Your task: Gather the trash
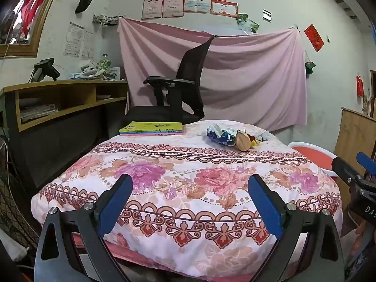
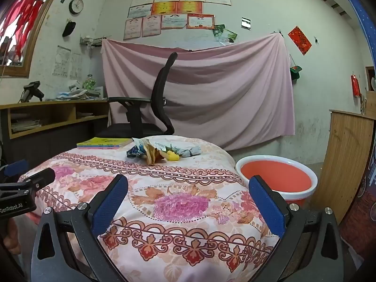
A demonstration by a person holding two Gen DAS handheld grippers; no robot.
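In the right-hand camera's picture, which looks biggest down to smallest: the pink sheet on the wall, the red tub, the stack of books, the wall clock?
As they look in that view:
1. pink sheet
2. red tub, though it sits nearer the camera
3. stack of books
4. wall clock, far off, so its true size is unsure

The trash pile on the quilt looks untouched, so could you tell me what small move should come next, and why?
Probably reach the right gripper forward toward the trash pile on the far part of the quilt. Both grippers are open and hold nothing, the wrappers lie well beyond the fingers, and the red basin stands on the right beside the quilt, so that side seems the handier one.
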